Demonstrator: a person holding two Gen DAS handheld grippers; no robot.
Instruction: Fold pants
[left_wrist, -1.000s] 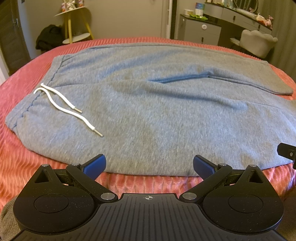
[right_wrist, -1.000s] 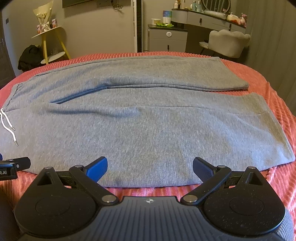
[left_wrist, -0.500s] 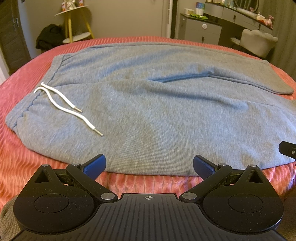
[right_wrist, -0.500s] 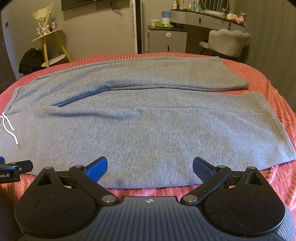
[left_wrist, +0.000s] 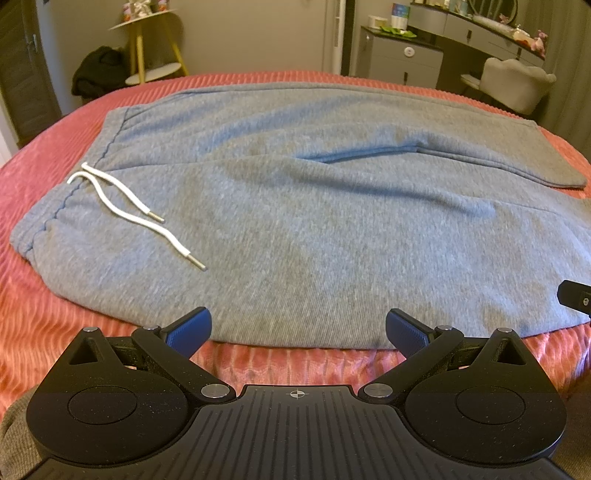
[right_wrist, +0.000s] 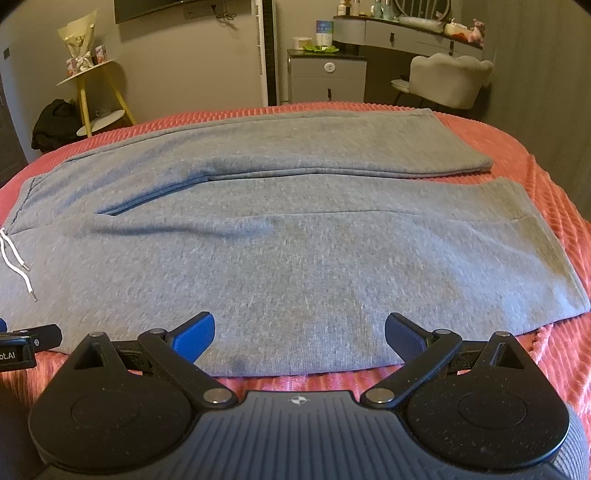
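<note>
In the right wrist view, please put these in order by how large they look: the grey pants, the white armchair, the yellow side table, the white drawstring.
1. grey pants, by far the largest.
2. white armchair and yellow side table: they look alike in size, and both stand far back, so I do not rank them.
3. white drawstring, only partly in view at the left edge.

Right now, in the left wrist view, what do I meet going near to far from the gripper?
left gripper → bedspread strip → pants → far bedspread edge → wall
</note>
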